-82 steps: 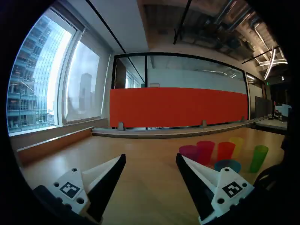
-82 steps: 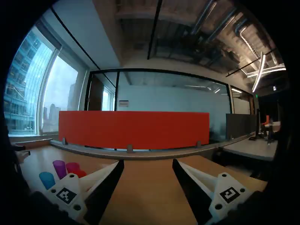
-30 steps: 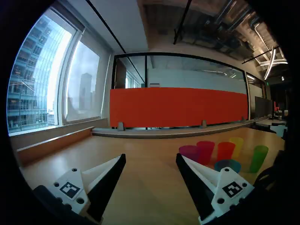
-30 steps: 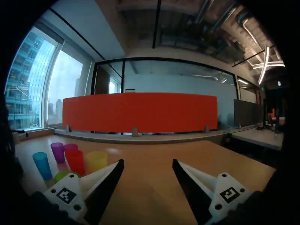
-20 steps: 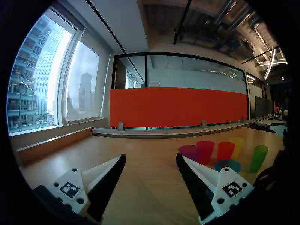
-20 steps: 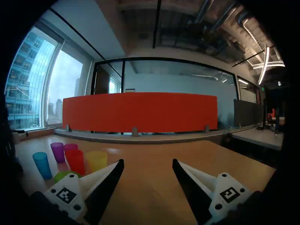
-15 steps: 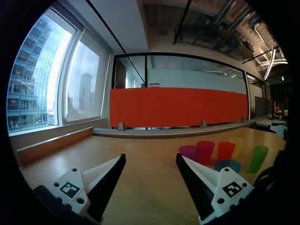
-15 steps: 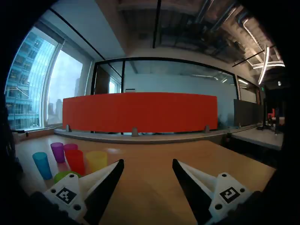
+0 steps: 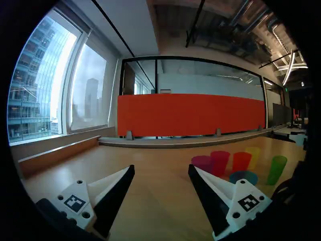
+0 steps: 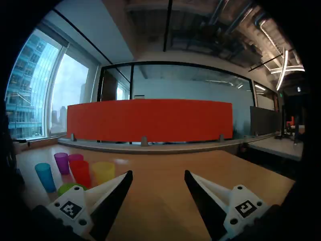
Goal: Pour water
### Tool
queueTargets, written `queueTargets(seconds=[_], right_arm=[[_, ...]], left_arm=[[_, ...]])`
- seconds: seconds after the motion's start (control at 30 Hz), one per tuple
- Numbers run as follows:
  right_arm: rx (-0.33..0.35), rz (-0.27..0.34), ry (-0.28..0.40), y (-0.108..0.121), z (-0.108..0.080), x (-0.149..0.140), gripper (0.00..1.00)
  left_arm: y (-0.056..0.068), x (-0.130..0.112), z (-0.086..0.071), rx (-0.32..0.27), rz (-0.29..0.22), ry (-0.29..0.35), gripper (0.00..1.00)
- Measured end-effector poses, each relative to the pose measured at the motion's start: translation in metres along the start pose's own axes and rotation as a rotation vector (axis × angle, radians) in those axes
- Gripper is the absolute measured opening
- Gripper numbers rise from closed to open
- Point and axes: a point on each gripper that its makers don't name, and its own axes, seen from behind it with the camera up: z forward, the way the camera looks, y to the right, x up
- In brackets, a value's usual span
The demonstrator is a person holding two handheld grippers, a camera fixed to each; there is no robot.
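A light wooden tabletop point(image 9: 156, 156) runs back to an orange-red divider panel point(image 9: 188, 114), with tall windows point(image 9: 44, 88) to one side. A cluster of translucent coloured plastic cups point(image 9: 220, 161) stands upright on it, right of the left gripper point(image 9: 160, 166) and left of the right gripper point(image 10: 157, 172). Both grippers are spread wide, holding nothing. A white finger point(image 9: 224, 195) covers the lower part of the blue cup point(image 9: 245, 176). In the right gripper view a finger point(image 10: 94, 197) cuts off the green cup point(image 10: 67, 187). Whether any cup holds water cannot be told.

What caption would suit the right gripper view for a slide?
Open right gripper facing across a wooden table, coloured cups clustered at its left.
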Motion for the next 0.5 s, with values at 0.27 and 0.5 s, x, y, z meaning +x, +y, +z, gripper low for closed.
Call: queueTargets(seconds=[0.27,0.5], right_arm=[[0.0,0.0,0.0,-0.0002,0.0,0.0,1.0],[0.0,0.0,0.0,0.0,-0.0004,0.0001,1.0]], left_arm=[[0.0,-0.0005,-0.0001,0.0,-0.001,0.0,1.0],[-0.0002,-0.0009,-0.0006,0.0,-0.001,0.0,0.99]])
